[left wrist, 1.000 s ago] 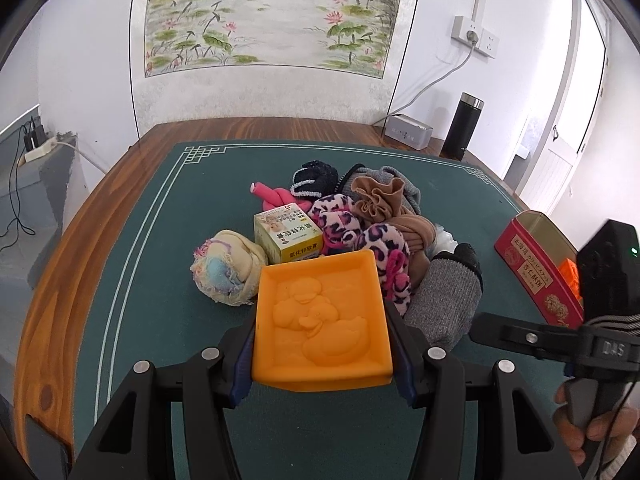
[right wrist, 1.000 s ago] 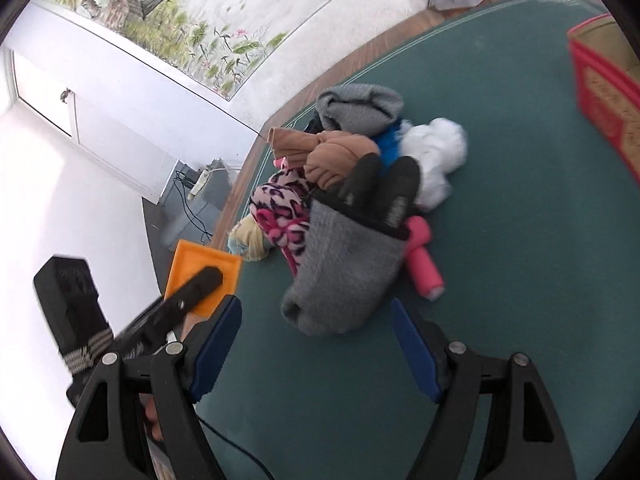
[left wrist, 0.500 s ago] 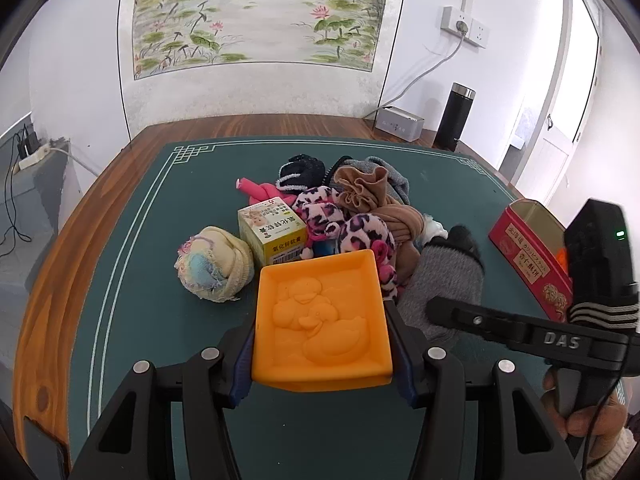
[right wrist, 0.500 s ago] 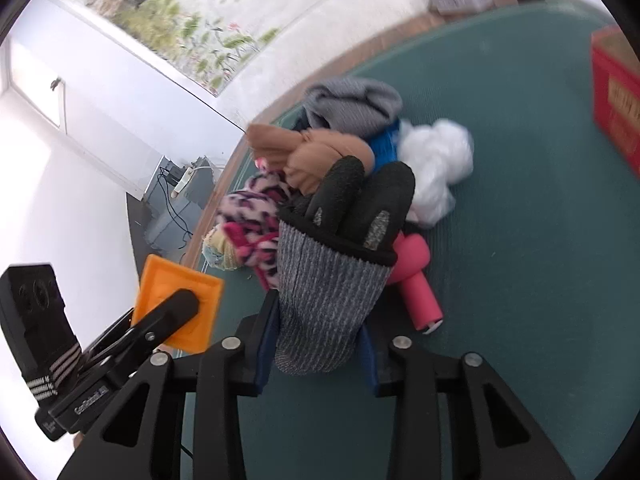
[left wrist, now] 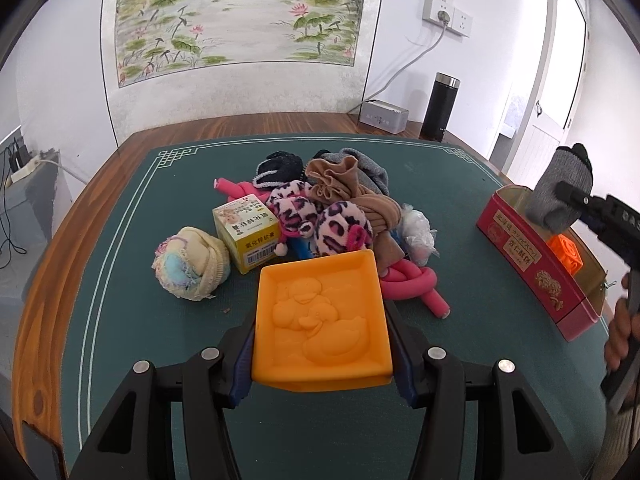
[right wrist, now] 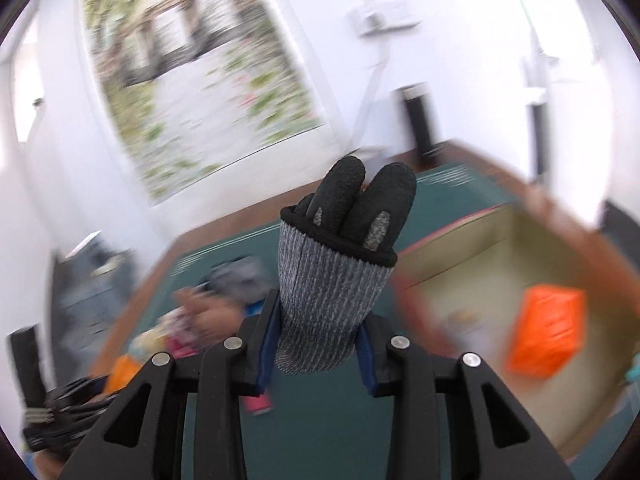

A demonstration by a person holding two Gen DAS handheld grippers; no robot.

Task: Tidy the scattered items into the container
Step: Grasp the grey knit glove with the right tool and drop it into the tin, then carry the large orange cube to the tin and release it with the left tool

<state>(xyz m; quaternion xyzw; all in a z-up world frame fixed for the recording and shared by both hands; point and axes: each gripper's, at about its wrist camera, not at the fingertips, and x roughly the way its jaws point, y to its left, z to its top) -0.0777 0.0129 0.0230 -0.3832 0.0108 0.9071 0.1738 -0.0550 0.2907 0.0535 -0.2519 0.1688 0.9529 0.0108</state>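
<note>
Above the open red rectangular tin (left wrist: 532, 258), the right gripper (right wrist: 318, 346) pinches a rolled grey-and-black knit glove (right wrist: 334, 280); the left gripper (left wrist: 322, 354) clamps an orange duck-embossed square tray (left wrist: 322, 320).

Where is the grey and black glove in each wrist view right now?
Left wrist view: the grey and black glove is at the far right, held in the right gripper above the red tin.
Right wrist view: the glove is dead centre, clamped between the jaws.
Shared landmark: the orange cube inside the tin.
</note>
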